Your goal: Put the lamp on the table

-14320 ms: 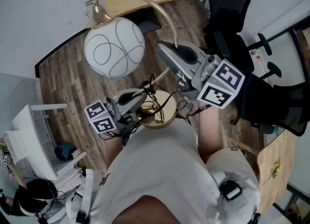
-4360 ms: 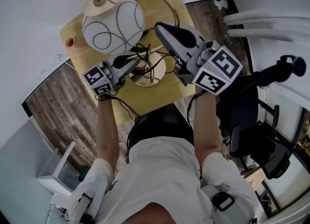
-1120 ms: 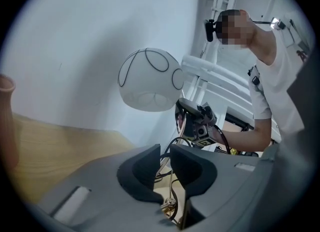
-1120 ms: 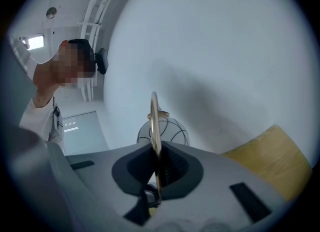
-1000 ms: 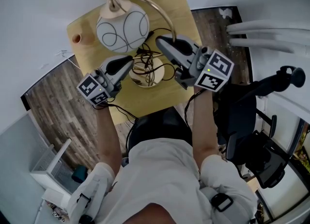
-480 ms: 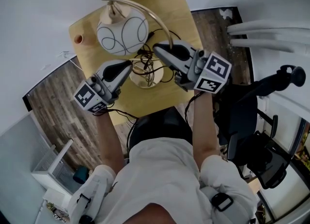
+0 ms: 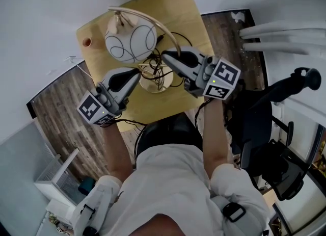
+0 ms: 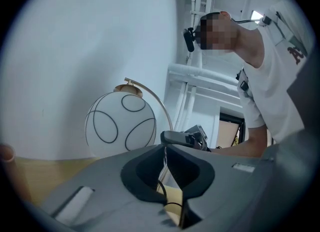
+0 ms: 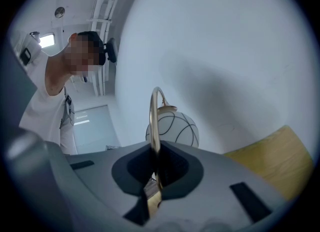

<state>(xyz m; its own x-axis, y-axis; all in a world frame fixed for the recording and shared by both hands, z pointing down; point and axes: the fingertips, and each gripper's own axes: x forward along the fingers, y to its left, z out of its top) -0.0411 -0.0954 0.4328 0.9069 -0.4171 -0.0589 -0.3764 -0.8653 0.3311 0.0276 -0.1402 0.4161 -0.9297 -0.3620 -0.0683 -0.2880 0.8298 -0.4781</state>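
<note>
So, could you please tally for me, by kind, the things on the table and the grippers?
Lamp: 1
Small orange object: 1
Grippers: 2 (left gripper, jaws just closing, nothing gripped; right gripper, clamped on the lamp)
Total: 4

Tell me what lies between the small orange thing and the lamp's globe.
Only bare table: in the head view nothing sits between the orange thing and the lamp's globe; they stand apart.
</note>
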